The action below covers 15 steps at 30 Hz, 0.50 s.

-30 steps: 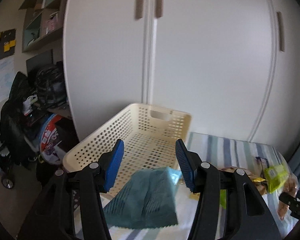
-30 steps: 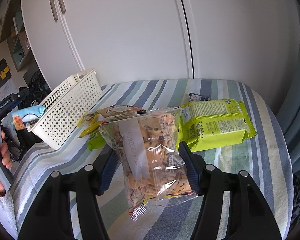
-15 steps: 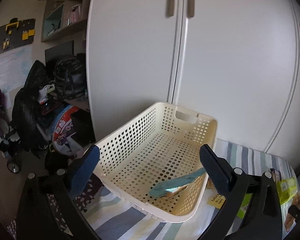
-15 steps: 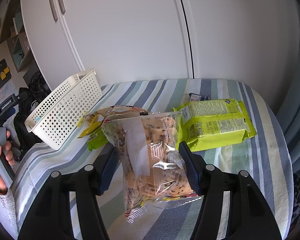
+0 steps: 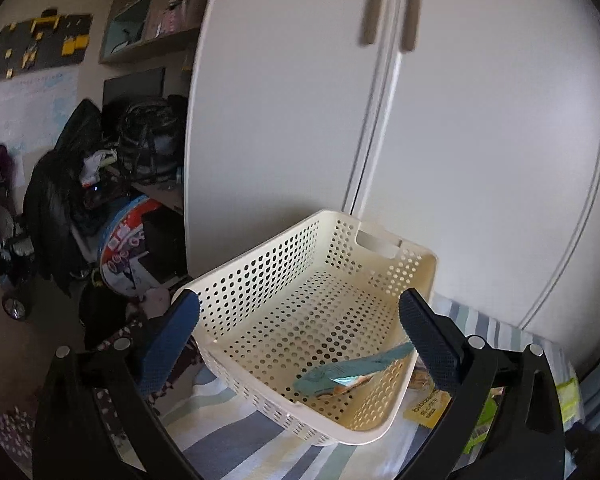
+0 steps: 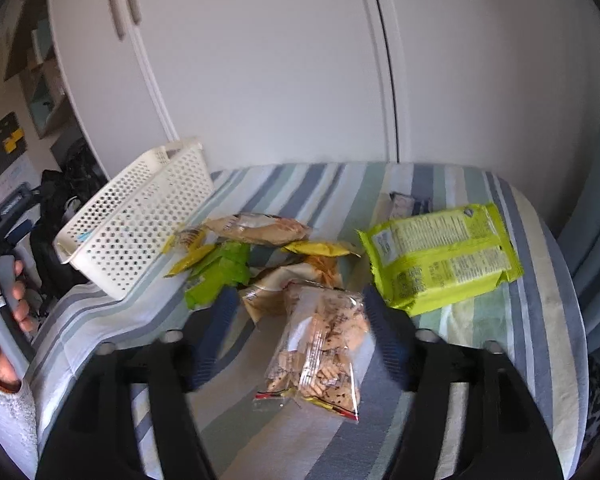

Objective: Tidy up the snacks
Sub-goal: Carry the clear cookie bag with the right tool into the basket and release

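Jaws spread wide on both: left gripper (image 5: 300, 328) above the basket (image 5: 260, 276), right gripper (image 6: 300, 320) around the cracker bag (image 6: 320, 344).

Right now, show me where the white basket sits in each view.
Left wrist view: the basket fills the lower centre, between the open left gripper fingers.
Right wrist view: the basket is at left, on the striped cloth.
Shared landmark: the white cupboard doors behind it.

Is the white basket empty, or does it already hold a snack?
Not empty: one teal packet lies inside the white basket, against its right wall.
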Available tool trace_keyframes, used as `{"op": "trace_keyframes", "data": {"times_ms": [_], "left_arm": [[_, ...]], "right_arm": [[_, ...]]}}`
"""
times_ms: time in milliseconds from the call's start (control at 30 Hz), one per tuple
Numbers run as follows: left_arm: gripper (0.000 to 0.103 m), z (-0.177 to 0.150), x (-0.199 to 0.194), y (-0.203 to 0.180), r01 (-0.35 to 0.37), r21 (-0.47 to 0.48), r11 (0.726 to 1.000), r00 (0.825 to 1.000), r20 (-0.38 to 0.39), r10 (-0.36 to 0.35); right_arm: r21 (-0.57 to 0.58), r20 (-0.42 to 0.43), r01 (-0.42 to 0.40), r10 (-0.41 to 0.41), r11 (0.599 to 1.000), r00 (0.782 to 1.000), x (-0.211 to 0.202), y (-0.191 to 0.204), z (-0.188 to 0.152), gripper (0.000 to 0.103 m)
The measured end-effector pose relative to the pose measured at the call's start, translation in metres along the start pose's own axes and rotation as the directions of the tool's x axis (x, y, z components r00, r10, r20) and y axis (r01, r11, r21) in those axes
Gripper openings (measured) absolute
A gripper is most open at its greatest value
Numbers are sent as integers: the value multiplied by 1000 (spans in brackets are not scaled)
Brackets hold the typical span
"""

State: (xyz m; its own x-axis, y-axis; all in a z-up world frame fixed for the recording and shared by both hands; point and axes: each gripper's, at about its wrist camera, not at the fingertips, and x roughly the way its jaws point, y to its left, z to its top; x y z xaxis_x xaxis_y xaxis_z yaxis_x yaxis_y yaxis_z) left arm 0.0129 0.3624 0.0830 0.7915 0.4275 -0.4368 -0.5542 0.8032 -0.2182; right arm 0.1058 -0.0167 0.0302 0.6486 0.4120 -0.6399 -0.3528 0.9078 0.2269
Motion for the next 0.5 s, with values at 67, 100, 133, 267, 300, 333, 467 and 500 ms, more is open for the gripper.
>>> {"op": "trace_keyframes", "data": {"times_ms": [67,100,133,267,300,333,467,500], "left_arm": [[101,1,1,5,14,-26,1000,1000,-9,-15],[101,1,1,7,10,-33,999,1000,-11,-10],[101,2,1,8,1,-34,999,1000,-8,-1],[101,2,0,5,-35,-10,999,999,5,35],[101,1,0,4,-43,0,999,999,7,43],[101,1,0,3,-51,8,999,999,8,50],[101,0,2,-4,-93,52,994,996,6,93],[101,0,3,-5,-97,56,994,995,4,97]], "right_arm": [[28,-27,30,-29,999,999,5,-6,2,92],[34,-45,36,-34,999,998,9,-8,2,92],[35,-58,38,-36,999,998,11,-9,3,92],[-1,-144,106,-105,994,984,28,-3,6,92],[-8,-167,113,-113,994,980,33,-1,6,92],[-23,-208,125,-128,992,970,42,2,5,92],[-59,-308,157,-167,986,936,68,9,0,92],[-62,-320,161,-172,985,931,72,10,0,92]]}}
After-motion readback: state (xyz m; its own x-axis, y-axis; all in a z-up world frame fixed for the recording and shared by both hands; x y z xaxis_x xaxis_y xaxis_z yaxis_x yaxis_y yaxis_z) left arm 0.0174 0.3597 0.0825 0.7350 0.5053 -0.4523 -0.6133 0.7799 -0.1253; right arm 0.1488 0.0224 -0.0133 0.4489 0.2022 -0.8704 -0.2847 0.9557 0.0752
